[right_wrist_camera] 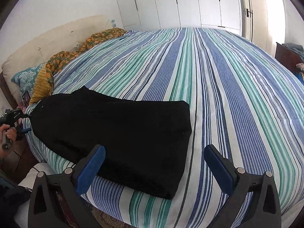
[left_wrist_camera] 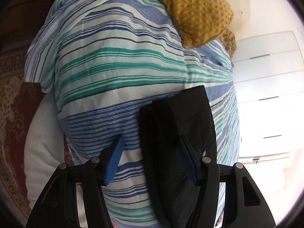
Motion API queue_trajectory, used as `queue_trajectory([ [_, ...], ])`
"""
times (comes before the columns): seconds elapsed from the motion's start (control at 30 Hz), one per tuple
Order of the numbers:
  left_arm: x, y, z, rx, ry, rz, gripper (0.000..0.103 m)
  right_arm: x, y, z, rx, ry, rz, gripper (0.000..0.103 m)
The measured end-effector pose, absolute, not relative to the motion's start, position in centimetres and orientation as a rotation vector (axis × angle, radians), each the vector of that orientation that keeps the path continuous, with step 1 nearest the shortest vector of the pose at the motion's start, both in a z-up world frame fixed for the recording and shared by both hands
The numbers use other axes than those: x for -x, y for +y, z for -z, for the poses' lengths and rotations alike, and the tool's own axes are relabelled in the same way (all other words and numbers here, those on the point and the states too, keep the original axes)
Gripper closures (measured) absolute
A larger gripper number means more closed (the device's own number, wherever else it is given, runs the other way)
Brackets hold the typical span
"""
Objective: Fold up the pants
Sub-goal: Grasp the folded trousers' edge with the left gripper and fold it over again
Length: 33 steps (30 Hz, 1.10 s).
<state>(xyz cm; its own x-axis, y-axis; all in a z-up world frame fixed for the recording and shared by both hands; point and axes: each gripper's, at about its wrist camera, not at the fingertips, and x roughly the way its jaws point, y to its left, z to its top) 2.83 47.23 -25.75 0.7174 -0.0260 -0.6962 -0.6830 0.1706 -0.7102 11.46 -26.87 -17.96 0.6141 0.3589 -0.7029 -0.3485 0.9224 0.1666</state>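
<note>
The black pants (right_wrist_camera: 114, 133) are lying folded on the striped bedspread (right_wrist_camera: 218, 95), near the bed's edge closest to the person, one end reaching toward the pillows.

The left claw (left_wrist_camera: 152, 157) is standing partly spread at that end. Its right blue pad (left_wrist_camera: 187, 159) is lying against the dark cloth, while the left pad (left_wrist_camera: 114, 159) is apart from it over the stripes, so the pads are not pinching the fabric. In the right wrist view, this claw (right_wrist_camera: 26, 122) is sitting at the pants' far left end, with the person's hand (right_wrist_camera: 7, 133) on its handle.

The right claw (right_wrist_camera: 154, 168) is hovering wide open above the near end of the pants, holding nothing.

A mustard dotted cushion (left_wrist_camera: 197, 13) is lying near the headboard (right_wrist_camera: 47, 43), and white wardrobe doors (right_wrist_camera: 180, 1) are lining the wall beyond the bed.
</note>
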Motion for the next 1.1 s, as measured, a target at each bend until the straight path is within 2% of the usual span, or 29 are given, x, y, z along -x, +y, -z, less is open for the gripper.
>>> queue_trajectory([
  [0.13,-2.7,47.6,24.8,1.334,0.594,-0.485,0.055,-11.6,-26.9,18.4,-0.012,0.838,-0.402,0.001],
  [0.2,-2.7,47.5,24.3,1.307,0.588,-0.479,0.055,-11.5,-26.9,18.6,-0.011,0.844,-0.4,0.001],
  [0.27,-2.9,47.8,24.6,1.301,0.602,-0.481,0.062,-11.6,-26.8,18.8,-0.011,0.853,-0.403,0.001],
  [0.37,-3.0,48.3,25.2,1.313,0.587,-0.48,0.063,-11.6,-26.3,19.2,-0.001,0.87,-0.414,0.001],
  [0.47,-4.2,48.8,26.5,1.339,0.613,-0.442,0.055,-11.3,-25.8,19.3,0.02,0.875,-0.432,0.001],
  [0.57,-5.1,48.9,26.7,1.318,0.636,-0.446,0.055,-11.0,-25.3,19.5,0.037,0.88,-0.446,0.001],
  [0.6,-5.3,48.8,26.4,1.3,0.643,-0.459,0.058,-11.0,-25.3,19.5,0.04,0.882,-0.446,0.0],
  [0.63,-5.4,48.6,26.0,1.271,0.654,-0.47,0.069,-11.0,-25.2,19.6,0.041,0.884,-0.446,0.001],
  [0.67,-5.4,48.3,25.5,1.235,0.667,-0.478,0.075,-10.9,-25.3,19.6,0.04,0.885,-0.446,0.001],
  [0.77,-4.8,47.4,23.1,1.194,0.644,-0.443,0.081,-11.1,-25.5,19.7,0.024,0.889,-0.441,0.001],
  [0.9,-4.3,44.6,17.4,1.096,0.592,-0.344,0.082,-11.3,-26.0,19.4,-0.004,0.88,-0.43,0.001],
  [1.1,-6.5,34.7,8.3,0.779,0.606,-0.164,0.082,-11.6,-26.4,18.7,-0.054,0.857,-0.436,0.001],
])
